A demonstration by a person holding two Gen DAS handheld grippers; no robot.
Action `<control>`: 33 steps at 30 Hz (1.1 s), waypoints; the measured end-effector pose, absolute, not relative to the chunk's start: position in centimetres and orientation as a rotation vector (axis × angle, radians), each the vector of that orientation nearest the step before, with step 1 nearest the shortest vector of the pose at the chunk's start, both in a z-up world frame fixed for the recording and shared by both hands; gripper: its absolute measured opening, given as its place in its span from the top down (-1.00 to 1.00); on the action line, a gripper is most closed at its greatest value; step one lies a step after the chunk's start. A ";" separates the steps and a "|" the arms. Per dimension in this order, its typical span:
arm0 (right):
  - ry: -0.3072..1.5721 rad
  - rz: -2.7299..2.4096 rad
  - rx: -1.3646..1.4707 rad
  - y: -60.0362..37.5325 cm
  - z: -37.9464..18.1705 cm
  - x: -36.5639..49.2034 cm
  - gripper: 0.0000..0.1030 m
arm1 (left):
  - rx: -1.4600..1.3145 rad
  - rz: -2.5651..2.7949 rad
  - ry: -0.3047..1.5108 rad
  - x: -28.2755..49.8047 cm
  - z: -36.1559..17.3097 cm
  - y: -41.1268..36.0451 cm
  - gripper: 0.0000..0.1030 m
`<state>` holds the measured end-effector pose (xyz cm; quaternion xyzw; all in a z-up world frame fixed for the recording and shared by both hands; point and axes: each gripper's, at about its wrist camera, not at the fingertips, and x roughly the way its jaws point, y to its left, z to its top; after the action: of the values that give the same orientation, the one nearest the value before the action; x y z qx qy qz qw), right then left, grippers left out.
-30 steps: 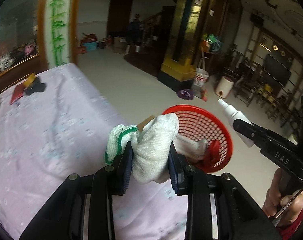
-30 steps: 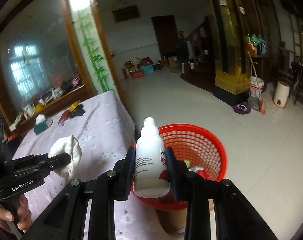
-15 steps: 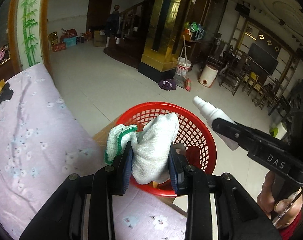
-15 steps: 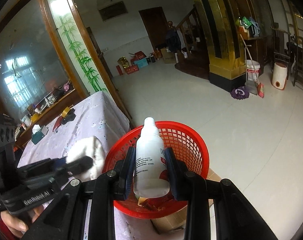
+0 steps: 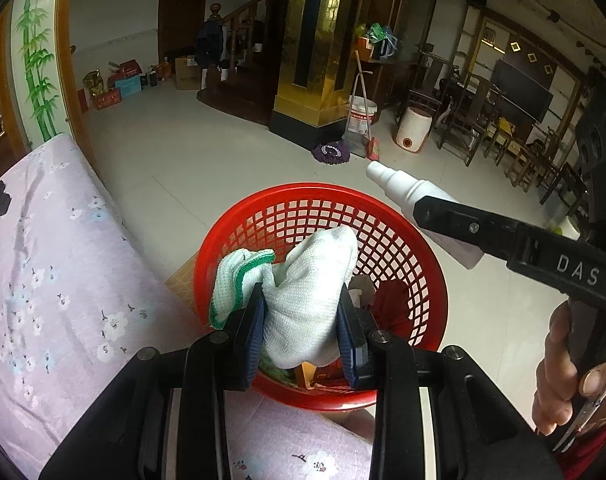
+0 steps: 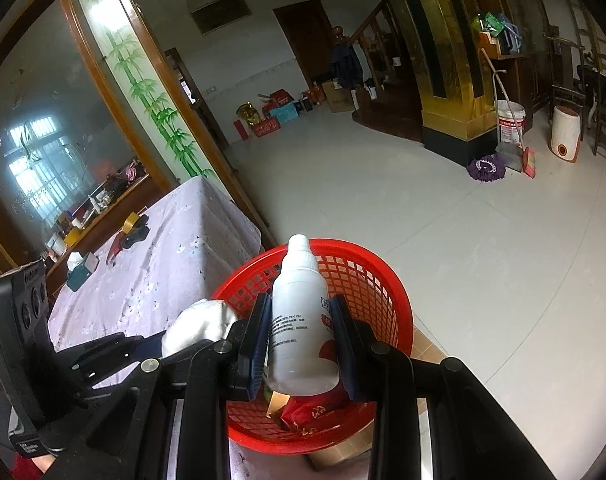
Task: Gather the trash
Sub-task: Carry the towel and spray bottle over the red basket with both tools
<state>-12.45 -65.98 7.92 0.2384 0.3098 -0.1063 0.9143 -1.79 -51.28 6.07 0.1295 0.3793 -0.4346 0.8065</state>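
Observation:
My left gripper [image 5: 301,316] is shut on a white knitted glove with a green cuff [image 5: 307,284] and holds it over the red mesh basket [image 5: 419,240]. My right gripper [image 6: 303,324] is shut on a white plastic bottle [image 6: 301,320] and holds it above the same basket [image 6: 383,292]. The bottle [image 5: 407,192] and the right gripper's finger also show at the right of the left wrist view. The glove [image 6: 201,324] shows at the left of the right wrist view. Red wrappers and other trash [image 6: 311,412] lie in the basket.
The basket stands beside the end of a table with a lilac flowered cloth [image 5: 43,272]. A tape roll [image 6: 129,222], a dark object and a tissue box [image 6: 81,266] lie at the table's far end. Tiled floor [image 6: 483,240], a gold pillar [image 5: 327,60] and chairs lie beyond.
Both grippers have moved right, off the table and over the red basket, each holding its object. The glove now hangs above the basket's inside.

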 end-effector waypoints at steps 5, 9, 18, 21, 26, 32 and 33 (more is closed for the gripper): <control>0.653 -0.201 0.500 -66.1 7.6 -11.9 0.36 | 0.286 -0.930 0.815 -1.8 5.7 -51.6 0.41; 0.656 -0.198 0.494 -66.2 7.6 -11.5 0.36 | 0.289 -0.932 0.820 -1.5 5.4 -51.8 0.41; 0.670 -0.190 0.505 -66.6 7.2 -10.9 0.36 | 0.302 -0.935 0.820 -1.3 5.0 -52.1 0.41; 0.671 -0.191 0.505 -66.6 7.2 -10.8 0.36 | 0.306 -0.936 0.820 -1.3 4.9 -52.2 0.41; 0.673 -0.192 0.506 -66.7 7.1 -10.5 0.36 | 0.311 -0.935 0.822 -1.3 4.8 -52.4 0.41; 0.675 -0.192 0.509 -66.8 6.9 -10.2 0.36 | 0.314 -0.935 0.824 -1.5 4.4 -52.8 0.41; 0.675 -0.192 0.508 -66.8 6.9 -10.2 0.36 | 0.314 -0.937 0.825 -1.5 4.4 -52.8 0.41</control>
<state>-10.17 -66.76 6.95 0.2462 0.3269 -0.0929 0.9077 -1.53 -52.81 4.40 0.1465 0.3848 -0.4367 0.7999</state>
